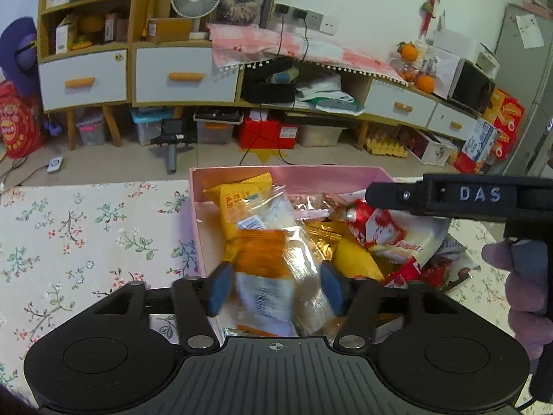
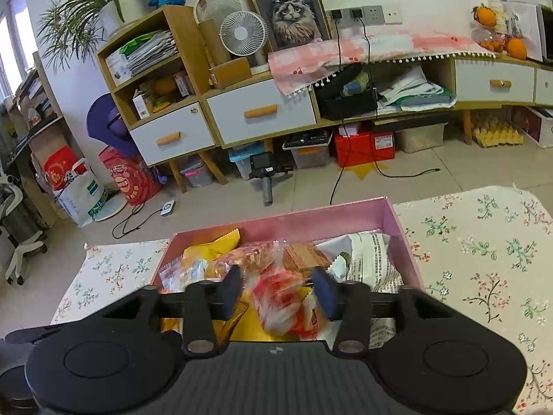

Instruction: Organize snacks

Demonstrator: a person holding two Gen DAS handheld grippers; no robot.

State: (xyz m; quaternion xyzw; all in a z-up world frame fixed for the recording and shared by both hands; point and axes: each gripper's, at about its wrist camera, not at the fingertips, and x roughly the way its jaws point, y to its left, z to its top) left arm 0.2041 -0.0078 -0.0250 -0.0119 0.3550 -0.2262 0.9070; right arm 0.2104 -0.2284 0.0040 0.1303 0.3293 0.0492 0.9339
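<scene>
Straddling orange snack packet (image 1: 266, 259), left gripper (image 1: 276, 288) wide; right gripper (image 2: 280, 290) wide around red packet (image 2: 283, 297).

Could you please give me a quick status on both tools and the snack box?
Left tool open around an orange-and-clear packet. Right tool open around a red-and-white packet. Pink box full of snacks. Nothing blocking.

The box (image 1: 197, 221) is pink. The tablecloth (image 1: 86, 235) is white with little green, red and blue flowers. One snack bag (image 1: 238, 207) is yellow, another (image 1: 390, 231) is red and white, and one (image 2: 287, 297) is red and orange. The gripper pads (image 1: 219, 288) are blue on black arms. The drawers (image 2: 262, 114) are pale blue-white with orange handles.
</scene>
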